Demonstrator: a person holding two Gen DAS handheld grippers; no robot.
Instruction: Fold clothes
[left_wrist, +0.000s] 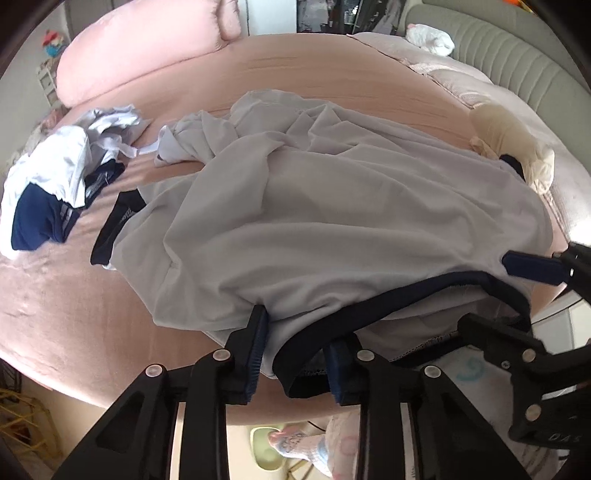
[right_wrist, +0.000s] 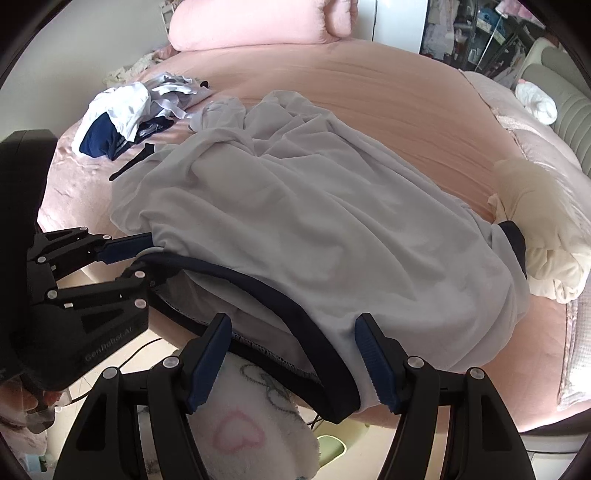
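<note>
Left gripper (left_wrist: 295, 354): black angular plastic links, round silver screws at the joints.
Left pads (left_wrist: 256, 350): dark blue, ribbed, lining the fingers' inner faces.
Right gripper (right_wrist: 291, 363): same black links, silver screws.
Right pads (right_wrist: 376, 363): blue, ribbed.
Marking: pale "GenRobot.AI" lettering on the left gripper's black housing, seen from the right wrist.
Clothing: white fuzzy fabric with a pink heart outline (right_wrist: 240, 432) below the right gripper.

"GenRobot.AI" on left claw (right_wrist: 127, 254) housing

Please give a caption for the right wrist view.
Both open grippers straddle the navy-trimmed hem of a pale grey shirt on a pink bed.
</note>
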